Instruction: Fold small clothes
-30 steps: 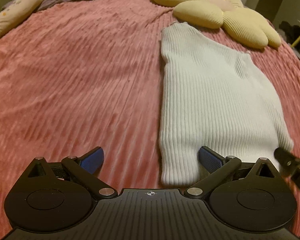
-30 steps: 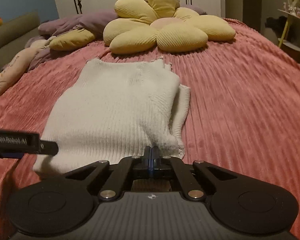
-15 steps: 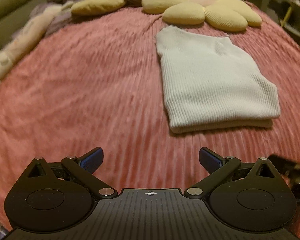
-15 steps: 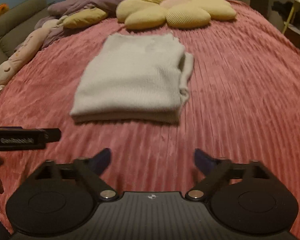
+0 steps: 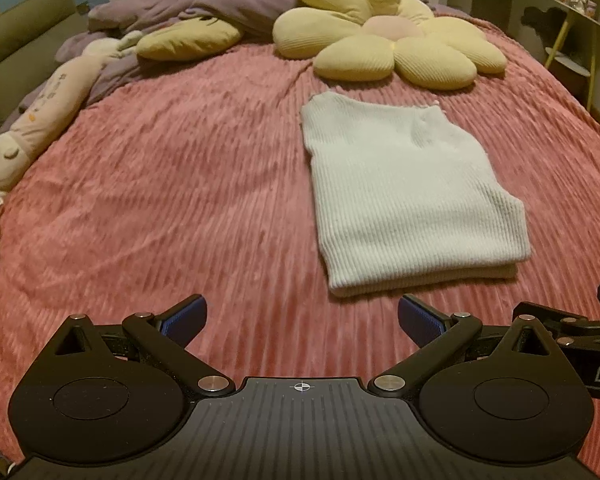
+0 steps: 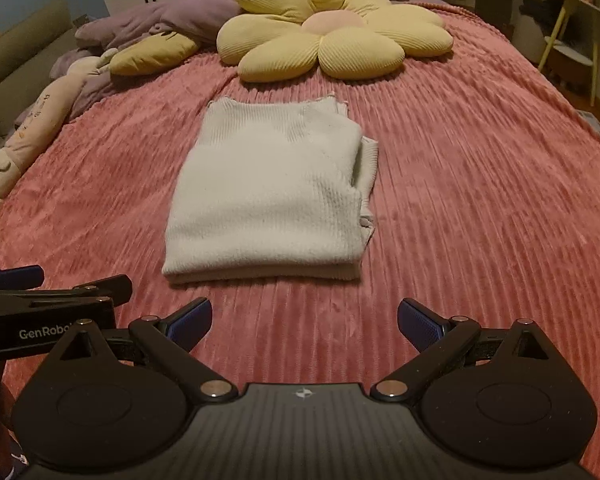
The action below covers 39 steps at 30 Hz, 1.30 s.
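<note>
Both wide open, empty: left hand-held gripper point(image 5: 302, 320), right hand-held gripper point(image 6: 304, 322), short of folded white sweater point(image 6: 268, 196).

White ribbed sweater point(image 6: 268, 196); pink ribbed bedspread point(image 6: 480, 200); yellow flower cushion point(image 6: 332, 28), pink centre; purple duvet point(image 5: 204, 4).

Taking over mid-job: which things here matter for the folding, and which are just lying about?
Job:
white knit top, folded
left claw, open
right claw, open

Lying about:
flower cushion
yellow pillow
purple duvet
plush toy
</note>
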### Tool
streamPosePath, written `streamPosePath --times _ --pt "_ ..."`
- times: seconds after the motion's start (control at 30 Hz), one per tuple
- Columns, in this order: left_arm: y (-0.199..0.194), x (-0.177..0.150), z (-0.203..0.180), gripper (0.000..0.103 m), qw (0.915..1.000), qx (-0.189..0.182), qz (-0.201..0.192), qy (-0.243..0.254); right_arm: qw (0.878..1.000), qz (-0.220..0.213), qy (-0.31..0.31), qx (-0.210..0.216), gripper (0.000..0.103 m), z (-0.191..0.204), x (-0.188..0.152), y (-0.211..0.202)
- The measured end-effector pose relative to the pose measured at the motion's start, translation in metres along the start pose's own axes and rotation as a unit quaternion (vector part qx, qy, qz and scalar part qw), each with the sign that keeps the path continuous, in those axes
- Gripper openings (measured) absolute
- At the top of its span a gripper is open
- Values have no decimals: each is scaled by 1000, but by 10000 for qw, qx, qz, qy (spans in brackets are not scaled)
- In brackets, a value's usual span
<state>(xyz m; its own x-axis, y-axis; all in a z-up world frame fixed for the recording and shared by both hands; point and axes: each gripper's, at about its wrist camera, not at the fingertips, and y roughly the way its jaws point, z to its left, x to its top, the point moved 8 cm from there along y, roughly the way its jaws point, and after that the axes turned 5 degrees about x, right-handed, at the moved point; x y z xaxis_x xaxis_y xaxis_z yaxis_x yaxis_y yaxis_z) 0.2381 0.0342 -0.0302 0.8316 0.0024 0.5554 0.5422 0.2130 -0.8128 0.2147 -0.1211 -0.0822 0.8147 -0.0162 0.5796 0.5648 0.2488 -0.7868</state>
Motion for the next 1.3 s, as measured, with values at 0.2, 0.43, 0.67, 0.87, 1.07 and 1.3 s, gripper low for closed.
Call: streamPosePath --times 0.2,0.43,0.67,0.87,1.07,1.3 --pt "-2 -2 0 103 10000 -34 50 -20 9994 -60 -251 -230 99 3 0 -4" --pt "-4 -3 0 103 10000 -6 37 41 9992 -154 -240 -282 99 3 4 -9" --pt "-5 -3 0 103 10000 -32 62 66 9986 -187 -354 -357 99 6 5 -13" --pt "-5 -3 -1 103 9999 -51 95 68 9987 -152 -322 -378 99 6 5 -14" --pt "-7 -4 -2 103 9999 -80 83 93 9988 -118 -278 -392 99 5 4 -15" --pt "-8 -4 -4 103 9998 -144 91 108 9988 -122 -246 -405 99 4 3 -16"
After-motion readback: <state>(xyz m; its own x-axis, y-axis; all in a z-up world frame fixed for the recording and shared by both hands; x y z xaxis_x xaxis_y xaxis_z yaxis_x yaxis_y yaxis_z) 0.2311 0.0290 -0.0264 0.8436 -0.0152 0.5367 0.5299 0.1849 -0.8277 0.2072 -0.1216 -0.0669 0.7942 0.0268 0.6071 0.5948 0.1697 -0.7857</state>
